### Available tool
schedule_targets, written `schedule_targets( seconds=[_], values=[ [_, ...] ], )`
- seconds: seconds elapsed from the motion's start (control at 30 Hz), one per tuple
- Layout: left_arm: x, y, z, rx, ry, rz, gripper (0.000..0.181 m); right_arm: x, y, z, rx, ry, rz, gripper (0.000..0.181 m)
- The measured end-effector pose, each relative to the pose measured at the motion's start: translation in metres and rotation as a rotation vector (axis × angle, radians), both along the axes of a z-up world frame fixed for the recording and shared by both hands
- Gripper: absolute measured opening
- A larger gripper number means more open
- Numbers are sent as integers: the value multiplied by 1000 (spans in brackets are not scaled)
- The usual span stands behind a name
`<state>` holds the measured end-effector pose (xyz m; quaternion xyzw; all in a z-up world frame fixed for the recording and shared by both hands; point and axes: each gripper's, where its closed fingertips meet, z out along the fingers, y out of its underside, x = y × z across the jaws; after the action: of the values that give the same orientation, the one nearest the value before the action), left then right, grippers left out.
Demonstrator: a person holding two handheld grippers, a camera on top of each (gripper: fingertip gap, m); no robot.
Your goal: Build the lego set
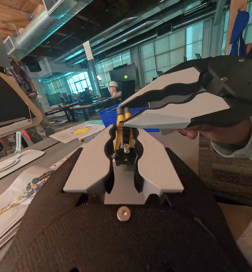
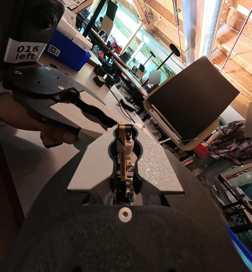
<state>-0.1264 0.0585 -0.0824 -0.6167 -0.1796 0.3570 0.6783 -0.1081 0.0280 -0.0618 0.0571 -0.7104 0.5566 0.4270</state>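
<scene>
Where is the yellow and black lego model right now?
The lego model is off the table, gripped between the fingers of the left tool at its base, while the right tool pinches its yellow top, in front of the blue bin.

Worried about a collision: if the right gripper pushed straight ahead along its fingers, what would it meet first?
Probably the left gripper: its tips sit just beyond the right gripper, both shut on the lego assembly. Depth is unclear.

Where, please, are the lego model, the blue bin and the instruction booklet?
lego model [image 1: 119, 132]: left wrist view, on its yellow beam.
blue bin [image 1: 109, 117]: left wrist view, on its front wall.
instruction booklet [image 1: 11, 203]: left wrist view, on its open printed page.
</scene>
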Motion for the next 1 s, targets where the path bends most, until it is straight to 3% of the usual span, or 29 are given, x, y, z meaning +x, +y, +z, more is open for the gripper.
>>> schedule_targets(
  seconds=[0.17, 0.33, 0.5, 0.63, 1.0],
  values=[
    [2, 0, -1, -12, 11, 7, 19, 1, 1, 2, -5, 55, -15, 15],
    [0, 0, -1, -20, 14, 30, 19, 2, 0, 4, -27, 29, -32, 33],
    [4, 3, -1, -25, 21, 6, 19, -1, 1, 2, 2, 11, -60, 30],
    [5, 4, -1, -27, 27, 4, 19, 1, 1, -1, 18, 5, -53, 16],
    [5, 6, 0, -22, 26, 11, 19, 0, 1, -2, -10, -49, -45, 16]
  ],
)
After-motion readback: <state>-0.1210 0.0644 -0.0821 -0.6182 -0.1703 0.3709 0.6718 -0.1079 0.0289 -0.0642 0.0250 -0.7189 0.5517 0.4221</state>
